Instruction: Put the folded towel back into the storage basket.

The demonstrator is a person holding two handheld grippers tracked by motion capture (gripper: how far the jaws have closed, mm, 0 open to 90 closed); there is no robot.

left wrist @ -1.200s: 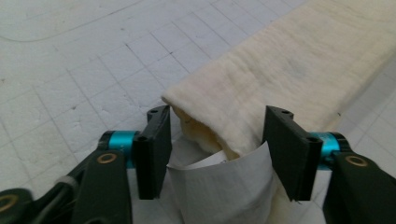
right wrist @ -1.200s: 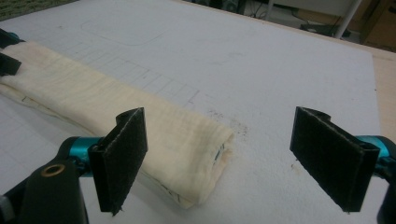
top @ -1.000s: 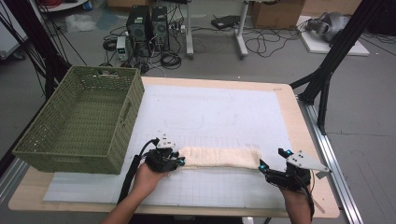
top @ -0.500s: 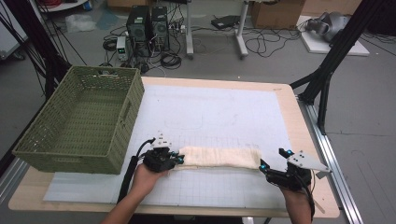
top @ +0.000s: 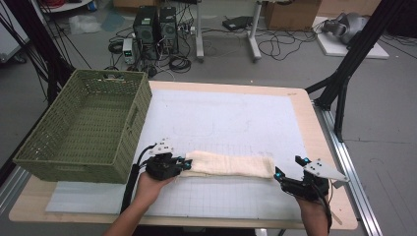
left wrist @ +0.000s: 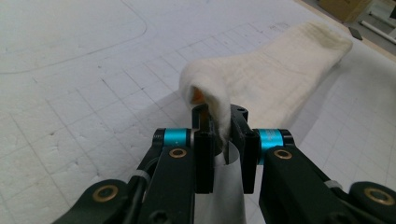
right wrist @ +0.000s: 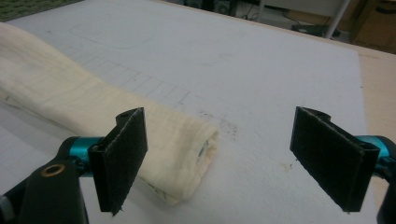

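From the high view I see the tabletop (top: 305,105) covered by a white gridded mat (top: 221,118), with a green woven basket (top: 83,128) standing at about 9 o'clock along its left edge. A cream folded cloth (top: 231,163) lies stretched across the mat toward 6 o'clock. My left gripper (top: 183,162) sits at the cloth's left end, touching it, just beside the basket's near right corner. My right gripper (top: 287,172) rests near the cloth's right end, around 5 o'clock on the mat.

In the left gripper view, the left gripper (left wrist: 219,135) has its jaws clenched on the cloth (left wrist: 275,79): a raised fold of the fabric is pinched between them, and the rest of the cloth runs away toward 1 o'clock, flat on the mat (left wrist: 70,84).

In the right gripper view, the right gripper (right wrist: 229,154) has its jaws spread wide and released, grasping nothing. The cloth (right wrist: 70,102) comes in from 10 o'clock; its rolled end lies on the mat (right wrist: 261,65) between the jaws, nearer the left one.
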